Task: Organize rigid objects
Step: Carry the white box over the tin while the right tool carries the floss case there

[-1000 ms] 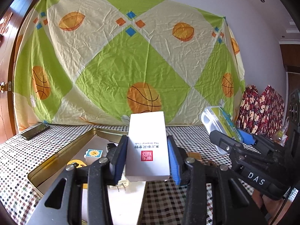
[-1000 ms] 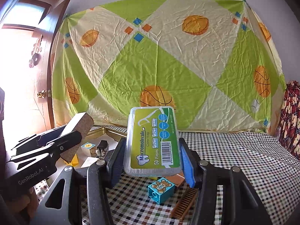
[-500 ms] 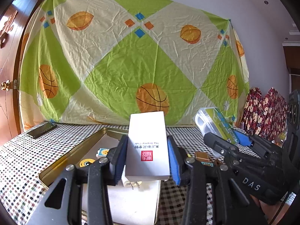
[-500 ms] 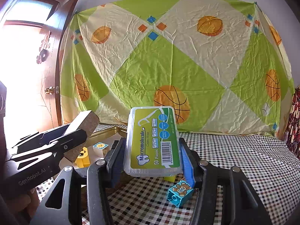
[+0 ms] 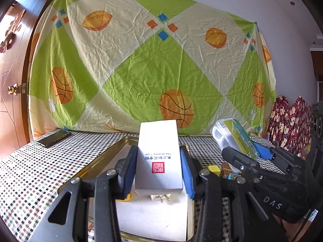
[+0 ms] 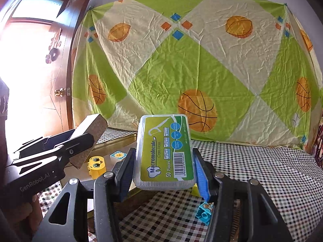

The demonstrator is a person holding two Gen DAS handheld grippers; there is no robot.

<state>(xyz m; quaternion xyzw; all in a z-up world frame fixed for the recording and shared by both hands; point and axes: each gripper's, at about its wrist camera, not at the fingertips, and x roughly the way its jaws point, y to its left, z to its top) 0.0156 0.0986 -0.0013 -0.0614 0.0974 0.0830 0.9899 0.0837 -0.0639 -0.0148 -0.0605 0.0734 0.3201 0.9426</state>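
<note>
Phone [image 5: 54, 138] lies at far left of the checked tabletop [image 5: 26, 173], well apart from the rest. Gold tray [image 5: 94, 167] sits next to it; vs a sec ago it has slid toward centre in the left wrist view and lies more directly under the left tool [image 5: 159, 169], so both hands have drifted sideways across the tabletop. Grip unchanged: left tool's blue pads are clamped on the white box [image 5: 158, 159], held upright, clear of the tray floor. Under the box: a white slab and a plug [image 5: 161, 197] in the tray.

In the right wrist view, a yellow block [image 6: 96, 166] and sun tile [image 6: 118, 154] are in the tray, more exposed now than a sec ago. Right tool [image 6: 164, 171] is closed on the floss case [image 6: 164, 151], label up, also carried in the air, no change in grip. It hangs about over the tray's right rim; the blue bear block [image 6: 203, 211] has slipped to the lower right, the comb beside it almost hidden behind the tool, a small yellow piece [image 6: 194, 190] just behind the case.

Meaning, as I read it: both items are mid-carry toward the tray, neither released yet. Box looks close to a drop spot; the case needs a bit more travel leftward. Loose bits left on the tabletop: bear block, comb, yellow piece, a brown block [image 5: 226, 168].
</note>
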